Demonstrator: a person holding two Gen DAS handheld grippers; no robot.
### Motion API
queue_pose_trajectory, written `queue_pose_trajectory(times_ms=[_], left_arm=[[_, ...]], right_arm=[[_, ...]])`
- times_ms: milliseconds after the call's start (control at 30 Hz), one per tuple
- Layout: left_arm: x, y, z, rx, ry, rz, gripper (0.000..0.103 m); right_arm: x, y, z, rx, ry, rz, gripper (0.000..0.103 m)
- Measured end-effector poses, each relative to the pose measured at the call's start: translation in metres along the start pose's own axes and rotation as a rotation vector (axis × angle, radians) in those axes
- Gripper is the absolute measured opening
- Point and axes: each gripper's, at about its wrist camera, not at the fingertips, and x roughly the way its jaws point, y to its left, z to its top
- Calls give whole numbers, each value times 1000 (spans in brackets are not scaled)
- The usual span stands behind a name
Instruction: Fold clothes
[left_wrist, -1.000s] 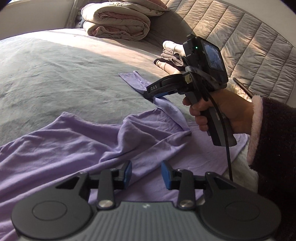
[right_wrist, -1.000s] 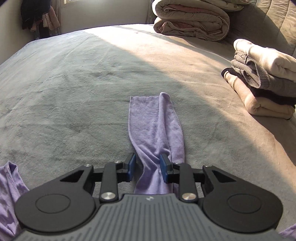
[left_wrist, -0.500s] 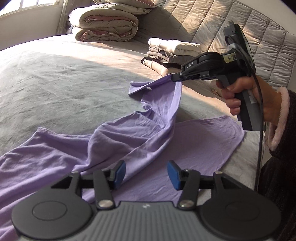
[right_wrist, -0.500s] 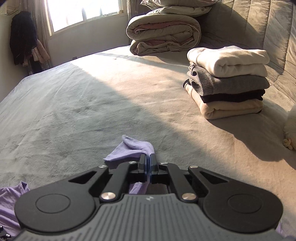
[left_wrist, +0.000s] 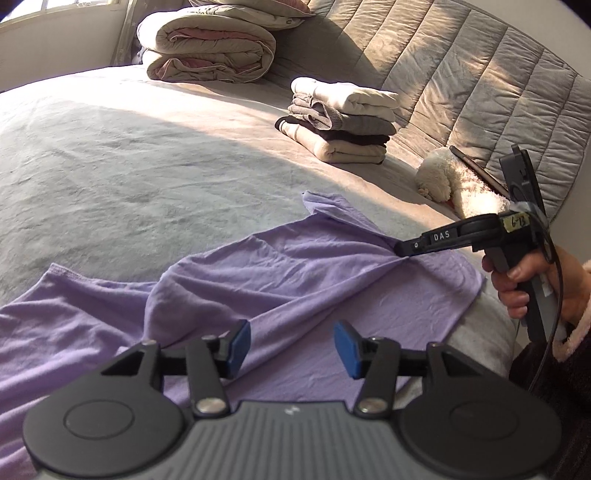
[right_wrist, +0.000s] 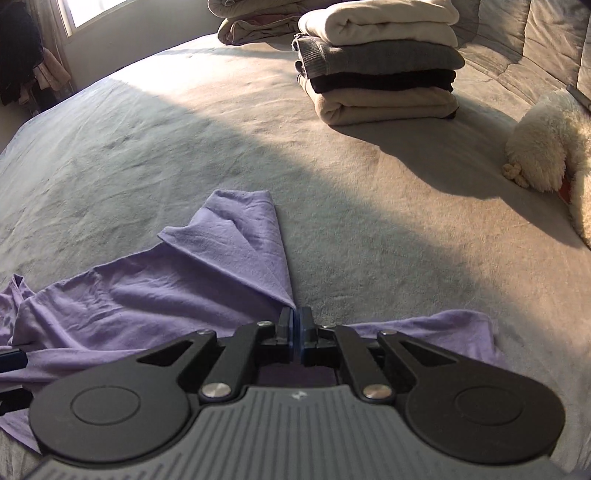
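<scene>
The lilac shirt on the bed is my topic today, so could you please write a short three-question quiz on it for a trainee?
1. True or false: the right gripper is shut on the lilac shirt.
2. The left gripper is: A open above the shirt, B shut on the sleeve, C out of view.
3. Fill in: the top garment of the folded pile is ____ coloured.

Key: 1 true; 2 A; 3 cream.

Purple shirt (left_wrist: 288, 273) under parted hand-held gripper (left_wrist: 291, 347)
</scene>
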Motion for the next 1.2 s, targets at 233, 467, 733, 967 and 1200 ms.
queue_pose_trajectory(times_ms=[233,467,733,967,1200], left_arm=[[9,-15,3,48,-17,28,52],[27,-24,4,82,-33,39,52],[36,-29,2,109,-31,74,44],[42,-33,0,131,-25,109,3],[29,-37,4,126,-80,127,2]], right_arm=[[1,9,2,-77,-78,62,23],[23,47,14,-248,-111,80,55],[39,23,21,-140,-101,72,55],[40,-15,30,55,-95,128,5],[9,-38,36,197,-196,225,5]])
